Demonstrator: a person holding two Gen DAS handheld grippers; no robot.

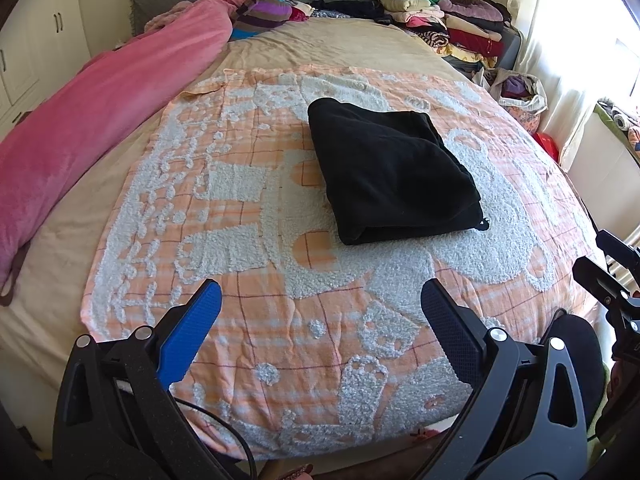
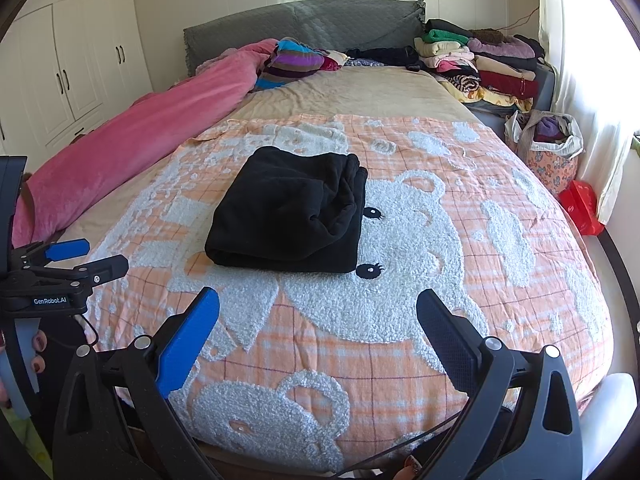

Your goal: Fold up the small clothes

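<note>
Lying folded into a thick rectangle, black garment (image 1: 394, 170) (image 2: 290, 212), on the middle of the orange checked bear blanket (image 1: 280, 320) (image 2: 400, 320), partly covering the bear's face. Hovering near the blanket's close edge, well apart from the garment: left gripper (image 1: 320, 308) (image 2: 86, 258) and right gripper (image 2: 318, 312) (image 1: 600, 256), each with jaws spread wide, gripping nothing. Stretching along the bed's left side, pink quilt (image 1: 100, 120) (image 2: 160, 128). Sitting stacked at the far right corner, folded clothes (image 1: 448, 24) (image 2: 480, 64).
</note>
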